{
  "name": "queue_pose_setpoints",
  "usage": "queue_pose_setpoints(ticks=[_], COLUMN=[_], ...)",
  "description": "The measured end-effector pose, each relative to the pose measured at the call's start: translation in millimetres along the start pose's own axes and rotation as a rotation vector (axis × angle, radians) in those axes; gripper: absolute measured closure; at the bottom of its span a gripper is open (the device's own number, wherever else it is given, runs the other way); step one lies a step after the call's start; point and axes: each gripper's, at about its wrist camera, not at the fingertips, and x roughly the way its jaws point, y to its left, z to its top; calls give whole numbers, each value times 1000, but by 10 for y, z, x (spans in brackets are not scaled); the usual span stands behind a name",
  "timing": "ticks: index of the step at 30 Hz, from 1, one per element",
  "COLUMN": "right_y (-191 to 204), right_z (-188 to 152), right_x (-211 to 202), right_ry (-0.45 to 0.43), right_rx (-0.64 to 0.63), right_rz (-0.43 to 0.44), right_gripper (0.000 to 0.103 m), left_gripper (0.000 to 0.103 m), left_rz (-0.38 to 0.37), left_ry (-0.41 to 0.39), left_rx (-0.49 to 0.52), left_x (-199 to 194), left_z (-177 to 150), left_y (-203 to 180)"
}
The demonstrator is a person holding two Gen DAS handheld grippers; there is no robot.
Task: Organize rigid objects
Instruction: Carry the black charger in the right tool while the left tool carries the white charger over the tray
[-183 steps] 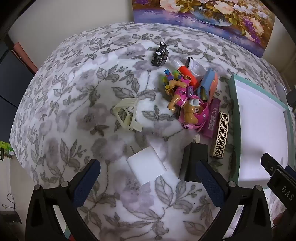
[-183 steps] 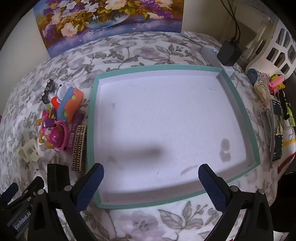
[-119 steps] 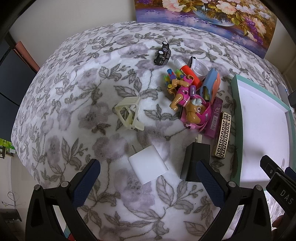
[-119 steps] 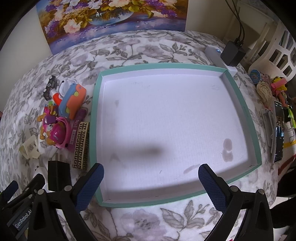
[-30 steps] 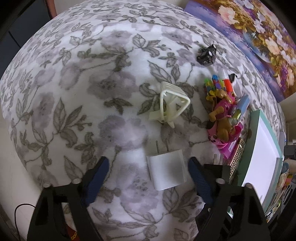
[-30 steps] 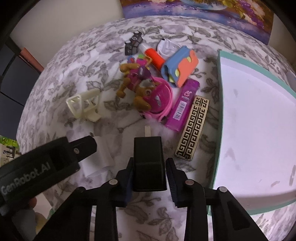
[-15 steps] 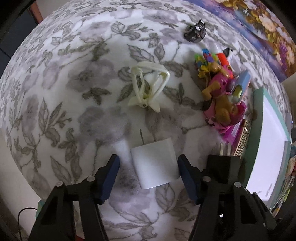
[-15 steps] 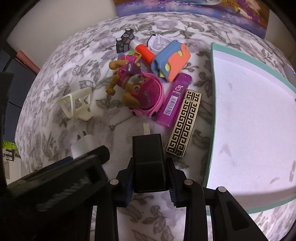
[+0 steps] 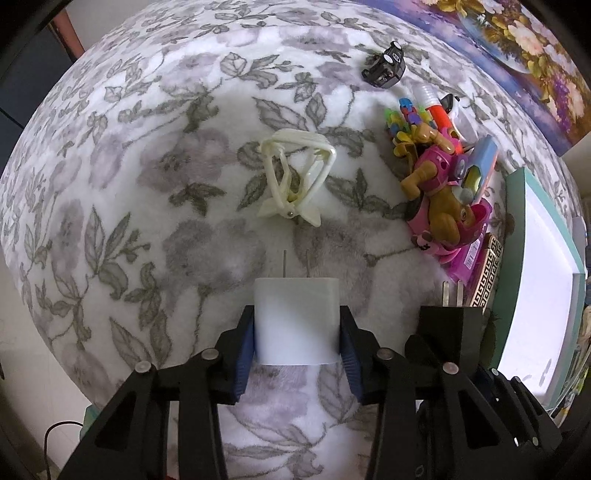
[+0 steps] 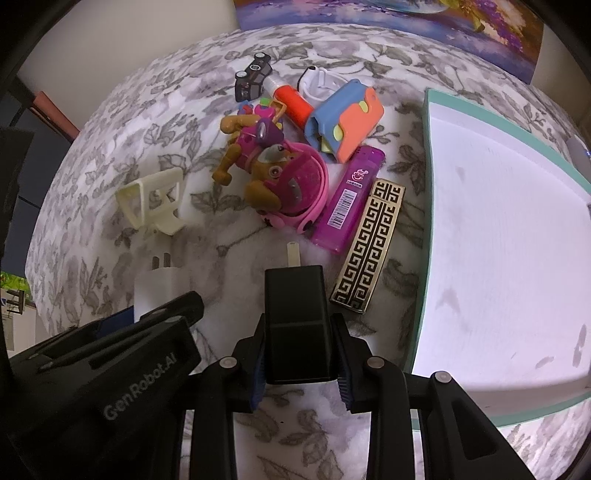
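You are working over a bench draped in a grey-and-white floral cloth [image 9: 155, 192], and the largest thing on it is the teal-rimmed tray [image 10: 427, 206] with a white floor, lying along the cloth's right side below the flower painting [image 10: 424, 22] at the far edge.

Your left tongs [image 9: 297, 354] point down with their jaws closing; the blue pads [image 9: 245, 354] sit against both sides of the white charger [image 9: 297, 321], which rests on the cloth near the front edge with its two prongs aimed at the far edge. Your right tongs [image 10: 300, 363] are narrow and clamped on the black charger [image 10: 296, 325], just right of the white one and just beside the tray's left rim, its prongs also pointing away from you.

Beyond the chargers, toward the middle of the cloth, lies the cream plastic clip [image 9: 295, 177], on its own. To its right a heap begins: the pink pup toy [image 10: 280, 181], then the blue-and-orange pouch [image 10: 347, 118] touching it on the far side. The purple lighter [image 10: 351, 199] and the black-and-gold patterned lighter [image 10: 369, 247] lie side by side between the toy and the tray rim. Farther back are the orange-capped tube [image 10: 291, 99] and the small black toy car [image 9: 386, 66], nearest the painting.
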Motion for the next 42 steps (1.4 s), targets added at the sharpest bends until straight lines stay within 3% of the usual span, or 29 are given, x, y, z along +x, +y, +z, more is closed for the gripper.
queue_pose_setpoints(ticks=[18, 30, 37, 42], right_y=[-71, -218, -299, -450], right_z=[-4, -5, 51, 86], right_x=[-18, -144, -455, -616], right_ry=[-3, -23, -125, -194], right_rx=[13, 76, 119, 165], right_rz=[39, 132, 200, 188], right_gripper=[71, 71, 71, 71], left_gripper=[59, 59, 59, 59], left_rz=[3, -40, -57, -75], left_ry=[-49, -106, -169, -209], left_rx=[-61, -96, -87, -57], left_x=[-451, -962, -1135, -1238], left_z=[-28, 174, 229, 269], left_y=[173, 92, -131, -346])
